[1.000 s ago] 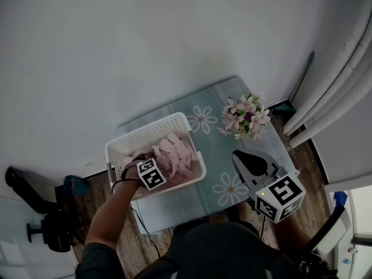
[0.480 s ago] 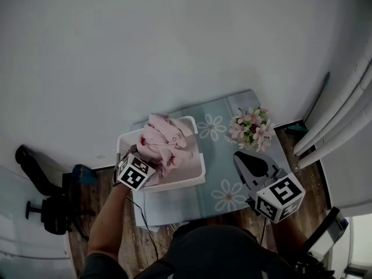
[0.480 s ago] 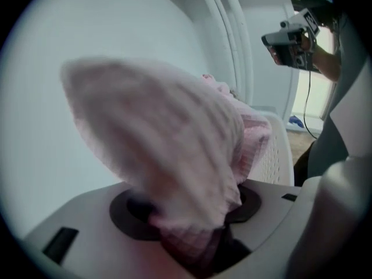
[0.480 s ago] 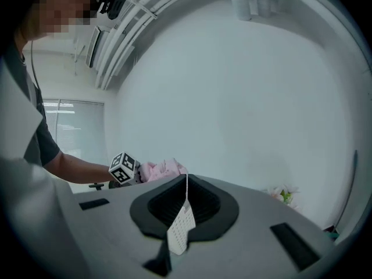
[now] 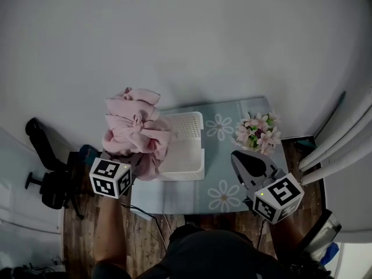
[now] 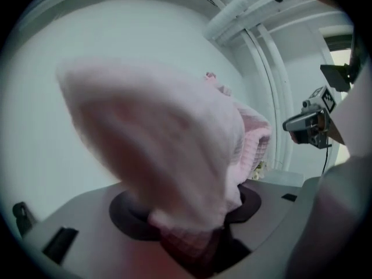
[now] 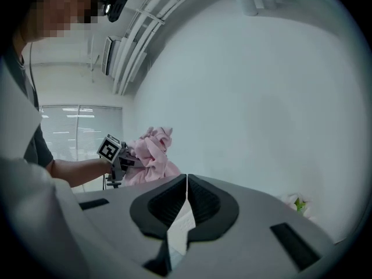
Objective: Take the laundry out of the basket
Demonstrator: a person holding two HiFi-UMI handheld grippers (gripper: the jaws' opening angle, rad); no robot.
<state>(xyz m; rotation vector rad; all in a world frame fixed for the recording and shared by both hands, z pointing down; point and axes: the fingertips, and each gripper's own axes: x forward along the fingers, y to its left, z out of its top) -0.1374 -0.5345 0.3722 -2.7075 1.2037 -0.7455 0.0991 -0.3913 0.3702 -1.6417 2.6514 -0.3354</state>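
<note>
Head view: left gripper (image 5: 129, 163) is clamped on the pink laundry bundle (image 5: 135, 129) and holds it up in the air, over the left end of the white basket (image 5: 185, 144). No cloth touches the basket as far as I can see. The visible part of the basket interior is bare white; its left portion is hidden behind the bundle, so I can't rule out a leftover item there. The basket sits on the surface (image 5: 229, 156), which has a flower-print cloth, with the flower bouquet (image 5: 257, 133) at the far right. Right gripper (image 5: 237, 156) hovers over the right side of the surface, well apart from the basket.

Left gripper view: pink cloth (image 6: 168, 150) fills the frame and runs down into the jaws, which are pinched on a fold, roughly half closed around it. Grip looks solid, but the image is blurred.

Right gripper view: jaws are together at the tips and hold nothing. The left gripper (image 7: 119, 158) with the laundry (image 7: 152, 153) shows to the left, in mid-air.

Status, my read: removal is essentially done, the one visible bundle is out. Left to do: set it down somewhere off the basket, let go, and check the hidden left part of the basket for anything remaining.
</note>
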